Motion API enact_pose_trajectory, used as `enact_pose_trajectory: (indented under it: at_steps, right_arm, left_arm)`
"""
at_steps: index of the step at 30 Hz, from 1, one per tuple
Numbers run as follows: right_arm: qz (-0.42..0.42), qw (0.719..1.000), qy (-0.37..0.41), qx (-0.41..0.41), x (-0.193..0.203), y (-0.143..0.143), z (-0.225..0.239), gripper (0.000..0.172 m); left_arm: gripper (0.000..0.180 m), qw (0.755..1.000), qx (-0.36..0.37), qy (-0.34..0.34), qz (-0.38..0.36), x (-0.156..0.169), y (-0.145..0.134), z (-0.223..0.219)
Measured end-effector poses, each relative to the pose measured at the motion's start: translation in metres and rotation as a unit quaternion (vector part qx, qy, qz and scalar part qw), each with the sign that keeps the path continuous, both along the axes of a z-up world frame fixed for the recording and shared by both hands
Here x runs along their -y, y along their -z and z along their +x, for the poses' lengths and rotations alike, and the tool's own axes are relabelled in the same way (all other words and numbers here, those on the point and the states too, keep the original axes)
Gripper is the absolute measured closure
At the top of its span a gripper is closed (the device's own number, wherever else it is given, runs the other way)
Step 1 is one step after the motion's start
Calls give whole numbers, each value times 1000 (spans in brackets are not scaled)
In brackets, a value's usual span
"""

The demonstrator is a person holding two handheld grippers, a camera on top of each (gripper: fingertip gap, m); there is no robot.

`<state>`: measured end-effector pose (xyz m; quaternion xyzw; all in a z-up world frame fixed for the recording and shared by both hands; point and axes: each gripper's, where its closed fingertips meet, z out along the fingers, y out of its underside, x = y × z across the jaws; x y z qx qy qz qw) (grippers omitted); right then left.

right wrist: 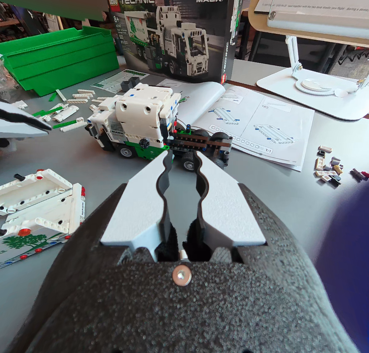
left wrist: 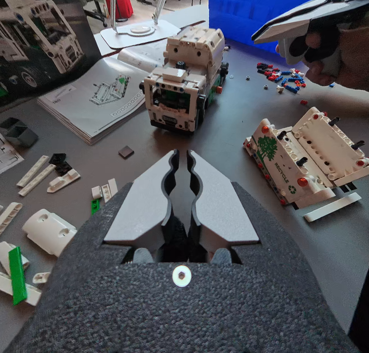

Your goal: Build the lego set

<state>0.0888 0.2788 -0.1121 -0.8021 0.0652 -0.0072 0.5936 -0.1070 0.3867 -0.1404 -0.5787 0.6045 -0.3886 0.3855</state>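
Biggest thing on the table [right wrist: 99, 164] is the truck [right wrist: 139, 128], about halfway built from the look of it. The cab and the white block behind it are on, but the rear chassis [right wrist: 199, 142] is bare, just dark beams and wheels. The white body [left wrist: 299, 162] with the green tree print lies on its side off to the truck's right, well apart from it, so my guess is that part isn't mounted yet. The manual [right wrist: 259, 124] lies open behind the truck, with the box [right wrist: 169, 34] standing past that.

The truck's long axis runs left-right in the right wrist view, cab to the left. In the left wrist view the cab faces the camera almost head-on.

Smaller stuff: loose white and green beams [left wrist: 34, 176] on the left side, a pile of red and blue pins [left wrist: 283, 78] farther right.

The left gripper [left wrist: 183, 152] hangs over bare table in front of the cab, jaws nearly together with a thin slit, nothing in them. The right gripper [right wrist: 182, 154] sits near the chassis side, jaws a bit wider apart, also empty.
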Motion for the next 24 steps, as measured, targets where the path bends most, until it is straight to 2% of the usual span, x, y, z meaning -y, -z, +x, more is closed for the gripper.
enact_pose_trajectory:
  at_steps: [3,24]
  right_arm:
    - [-6,1000,-2,2,0,2,-1,152]
    - [-4,1000,-9,-11,3,4,-4,153]
  left_arm:
    - [175,1000,24,7,17,-4,-7,7]
    - [175,999,11,23,34,-3,-3,16]
